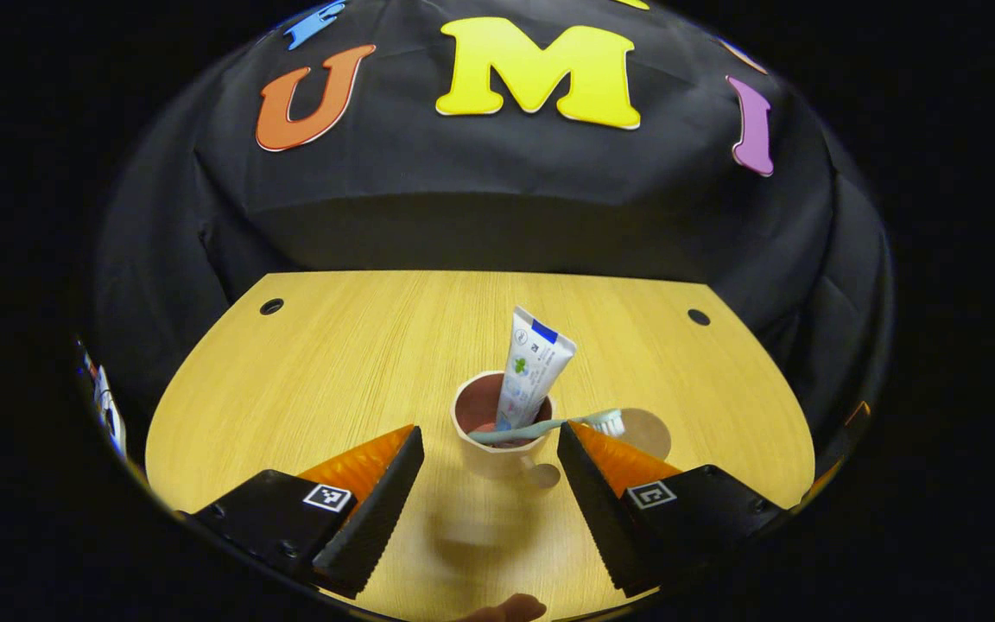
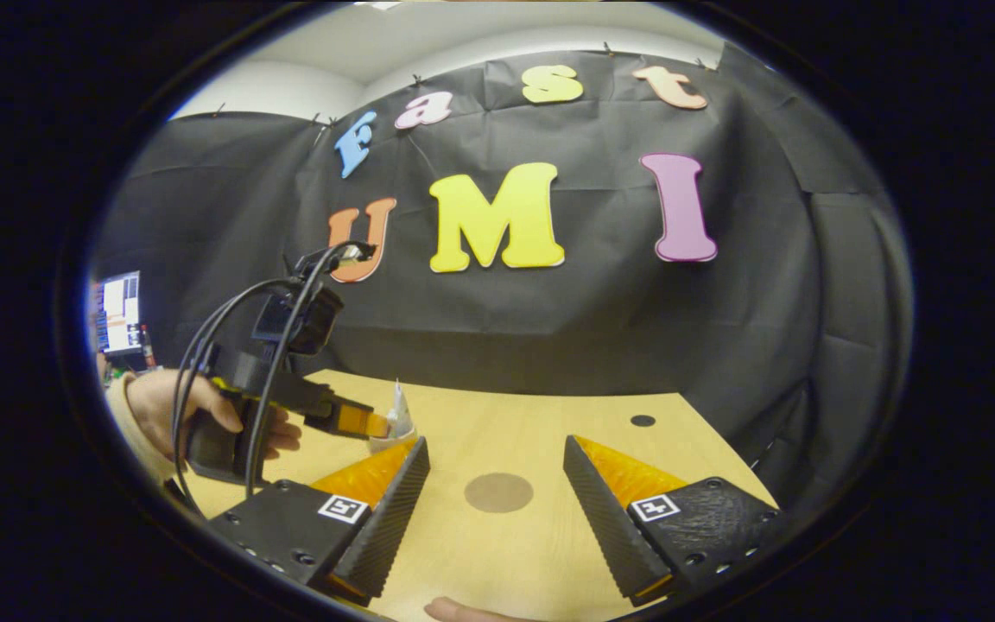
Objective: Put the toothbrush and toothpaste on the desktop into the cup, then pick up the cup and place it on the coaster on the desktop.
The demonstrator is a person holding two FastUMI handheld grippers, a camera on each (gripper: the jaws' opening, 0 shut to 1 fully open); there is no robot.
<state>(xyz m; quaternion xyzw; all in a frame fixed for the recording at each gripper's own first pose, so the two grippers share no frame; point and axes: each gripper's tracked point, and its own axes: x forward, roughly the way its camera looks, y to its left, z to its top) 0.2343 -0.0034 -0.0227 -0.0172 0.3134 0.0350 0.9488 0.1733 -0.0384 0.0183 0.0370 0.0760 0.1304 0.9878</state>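
Now the desk (image 1: 333,363) carries the cup (image 1: 497,432), which stands just ahead of the left gripper (image 1: 489,458), centred between its spread fingers and touching neither, with the coaster (image 1: 649,432) just right of it. Inside the cup the toothpaste (image 1: 532,371) leans upright, and the toothbrush (image 1: 549,425) lies across the rim, bristles toward the right finger. Farther off, the right gripper (image 2: 493,471) hangs open over the desk with the coaster (image 2: 498,491) between its fingers.
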